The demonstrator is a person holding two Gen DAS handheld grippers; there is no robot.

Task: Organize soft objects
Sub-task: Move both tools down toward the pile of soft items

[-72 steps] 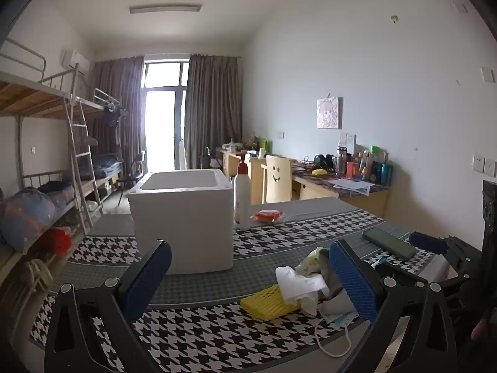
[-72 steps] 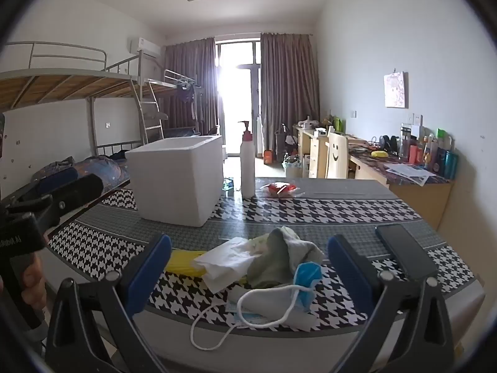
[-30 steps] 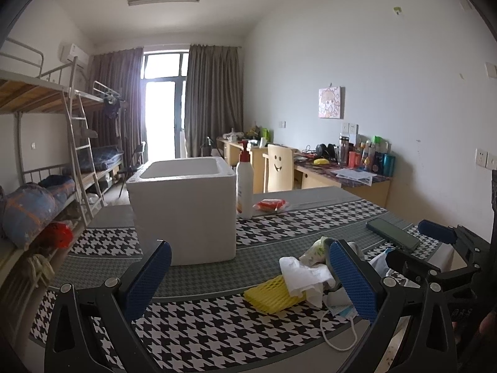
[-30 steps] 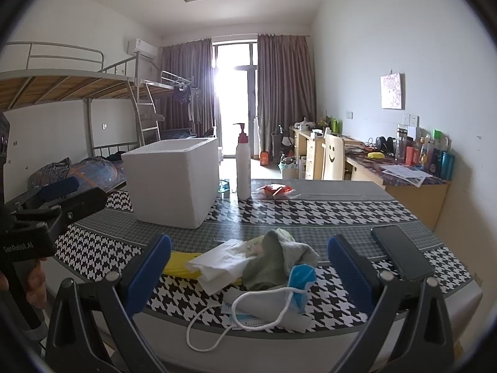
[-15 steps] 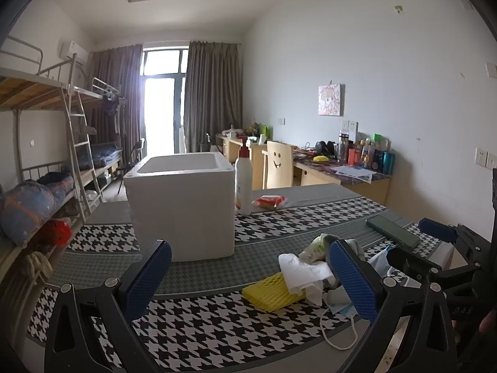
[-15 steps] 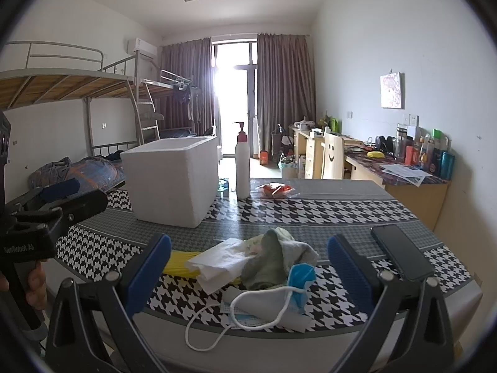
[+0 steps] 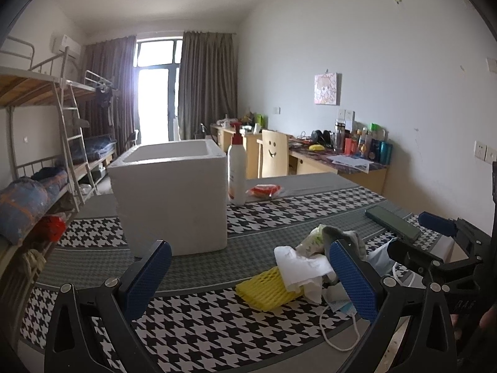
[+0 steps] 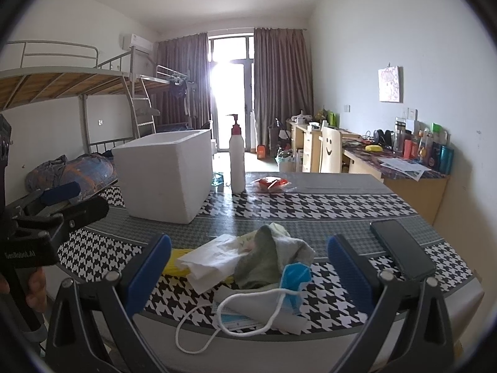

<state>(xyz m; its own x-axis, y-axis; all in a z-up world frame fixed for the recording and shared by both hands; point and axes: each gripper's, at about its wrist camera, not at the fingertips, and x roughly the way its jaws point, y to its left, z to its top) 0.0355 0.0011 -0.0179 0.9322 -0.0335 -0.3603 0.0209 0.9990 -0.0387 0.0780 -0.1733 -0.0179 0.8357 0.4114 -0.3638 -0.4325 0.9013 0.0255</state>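
Observation:
A pile of soft things lies near the table's front edge: a yellow foam net (image 7: 264, 290) (image 8: 177, 264), white tissue (image 7: 299, 264) (image 8: 211, 258), a grey-green cloth (image 8: 267, 255) (image 7: 341, 236) and a blue face mask with white loops (image 8: 264, 301) (image 7: 340, 307). A white foam box (image 7: 170, 199) (image 8: 164, 174) stands open behind them. My left gripper (image 7: 248, 286) is open and empty, left of the pile. My right gripper (image 8: 248, 267) is open and empty, just in front of the pile; it also shows in the left wrist view (image 7: 435, 242).
A pump bottle (image 7: 236, 171) (image 8: 237, 161) and a red snack packet (image 7: 264, 190) (image 8: 273, 183) sit behind the box. A dark phone (image 7: 393, 222) (image 8: 402, 248) lies right of the pile. The houndstooth table (image 7: 192, 329) ends close in front. Bunk beds stand left, desks right.
Both grippers have drifted slightly; the left view has shifted a little so the box and pile sit a touch further left. Both grippers stay open and empty; nothing on the table moved.

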